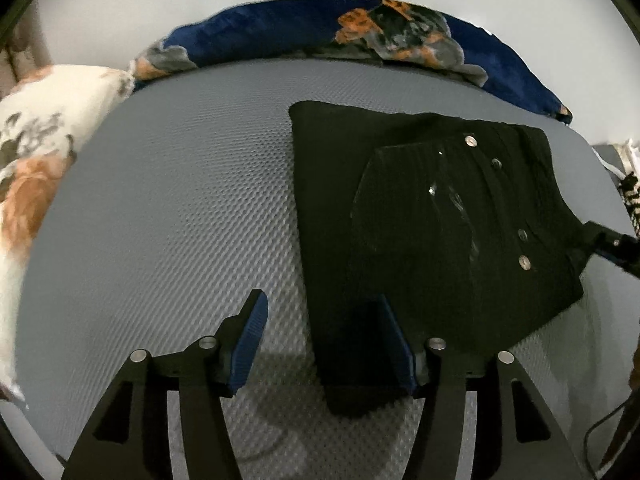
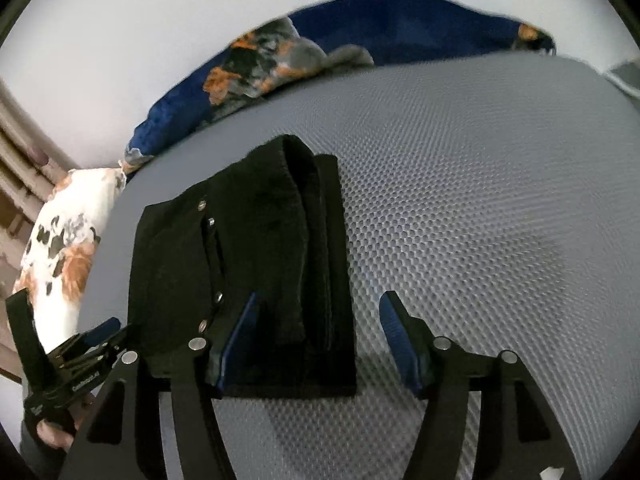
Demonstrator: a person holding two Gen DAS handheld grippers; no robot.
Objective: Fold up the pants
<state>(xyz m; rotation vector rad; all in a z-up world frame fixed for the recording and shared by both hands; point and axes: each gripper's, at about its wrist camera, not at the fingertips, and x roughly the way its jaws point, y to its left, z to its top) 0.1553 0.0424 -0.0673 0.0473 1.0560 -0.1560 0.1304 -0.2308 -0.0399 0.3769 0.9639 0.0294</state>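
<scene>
Now the black pants [image 1: 420, 216] are lying folded into a compact stack on the grey textured bed [image 1: 180, 200], off toward two o'clock in the left wrist view. Both tools are standing with jaws apart and gripping nothing: the left hand-held gripper [image 1: 324, 340] is hovering at the stack's near corner, one pad over fabric, while the right hand-held gripper [image 2: 316, 340] is straddling the opposite edge. Judging by the tidy layers, the fold looks nearly complete, so lifting away straight, without snagging the top layer, is what matters.
</scene>
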